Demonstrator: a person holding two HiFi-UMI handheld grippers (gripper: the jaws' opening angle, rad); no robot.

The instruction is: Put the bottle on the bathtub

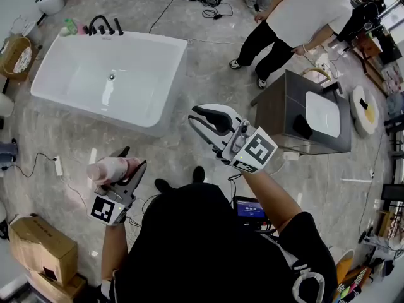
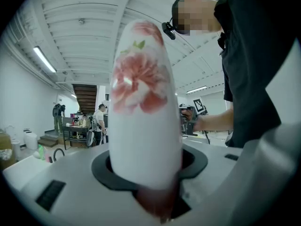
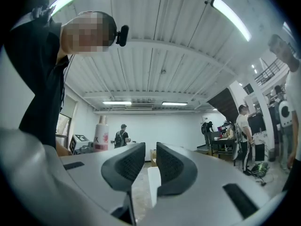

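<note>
The bottle (image 1: 108, 169) is white with a pink flower print and lies sideways in my left gripper (image 1: 131, 160), which is shut on it low at the left of the head view. In the left gripper view the bottle (image 2: 145, 107) fills the middle, standing up out of the left gripper (image 2: 146, 178). The white bathtub (image 1: 165, 84) stands on the floor at upper left, well ahead of the bottle. My right gripper (image 1: 192, 115) is held up at centre, shut, nothing in it. In its own view the right gripper (image 3: 149, 166) shows only a narrow slit, and the bottle (image 3: 99, 136) is at far left.
A black faucet (image 1: 101, 25) sits on the tub's far rim, a wicker basket (image 1: 15, 55) to its left. A dark cabinet with a white basin (image 1: 275, 113) stands at right, a person (image 1: 297, 17) beyond it. Cardboard boxes (image 1: 41, 248) sit at lower left; a power strip (image 1: 59, 166) and cables lie on the floor.
</note>
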